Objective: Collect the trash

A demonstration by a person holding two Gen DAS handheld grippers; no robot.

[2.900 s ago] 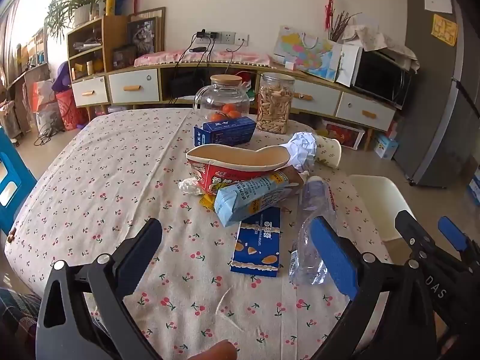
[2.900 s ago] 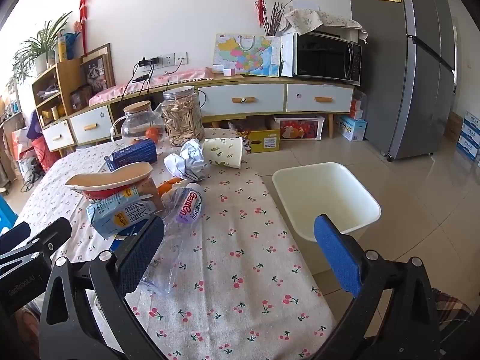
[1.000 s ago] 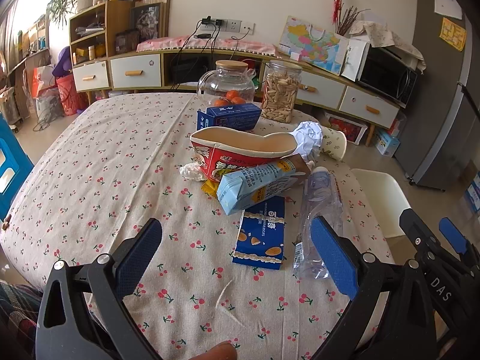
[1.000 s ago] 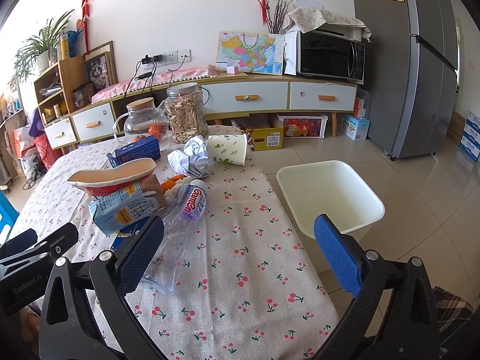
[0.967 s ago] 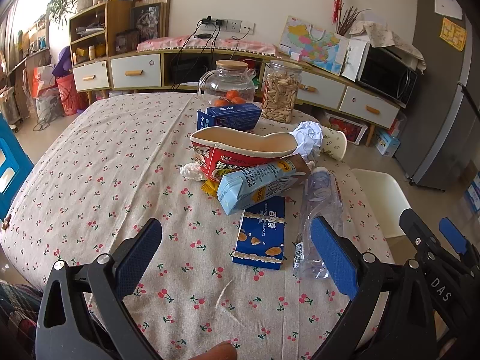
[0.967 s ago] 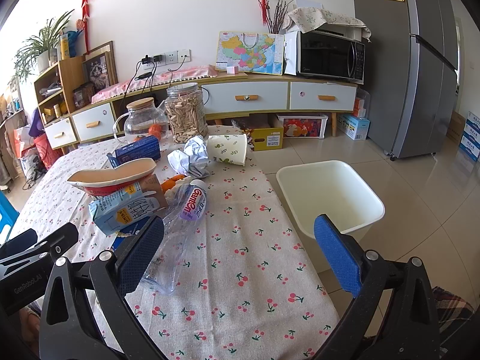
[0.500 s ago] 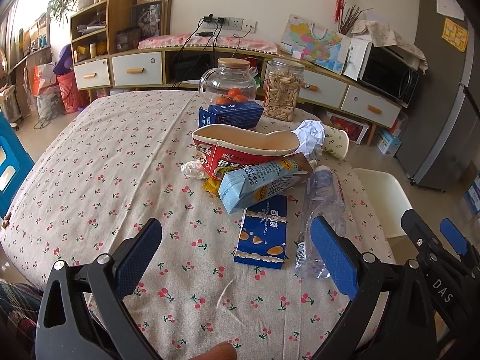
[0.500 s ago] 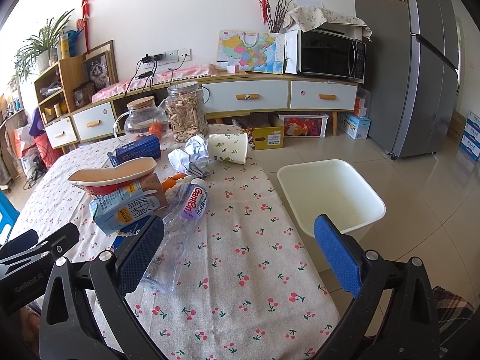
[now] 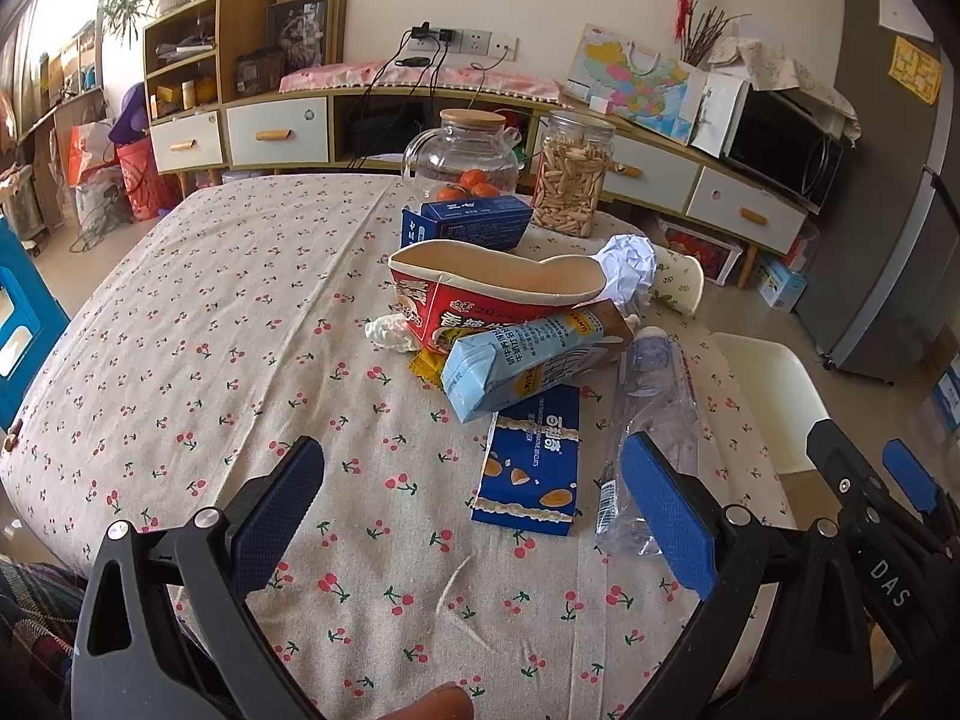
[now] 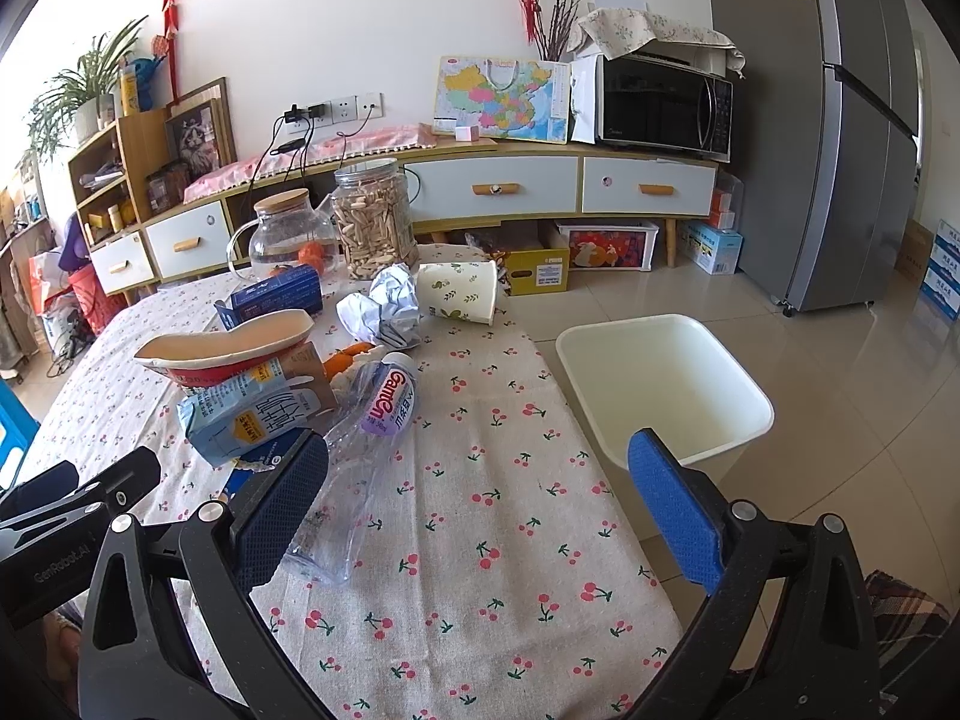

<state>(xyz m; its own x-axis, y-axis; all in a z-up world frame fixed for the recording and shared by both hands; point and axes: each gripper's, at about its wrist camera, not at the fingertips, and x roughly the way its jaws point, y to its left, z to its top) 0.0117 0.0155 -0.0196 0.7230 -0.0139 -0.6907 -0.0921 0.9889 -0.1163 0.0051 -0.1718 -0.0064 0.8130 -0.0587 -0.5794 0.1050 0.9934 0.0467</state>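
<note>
Blue-padded, the left gripper (image 9: 471,483) and right gripper (image 10: 477,483) are held wide apart, empty, over the tablecloth (image 9: 210,348); trash pile (image 9: 510,324) ahead, bin (image 10: 660,384) past the edge

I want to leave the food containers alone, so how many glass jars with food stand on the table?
2: the wooden-lidded jar with oranges and, right beside it, the taller snack-stick jar, both behind the trash pile at the table's far edge.

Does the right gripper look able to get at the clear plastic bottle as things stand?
Probably yes. The right gripper is open and empty, and the clear plastic bottle lies on its side just ahead of its left finger, with nothing on top of it.
</note>
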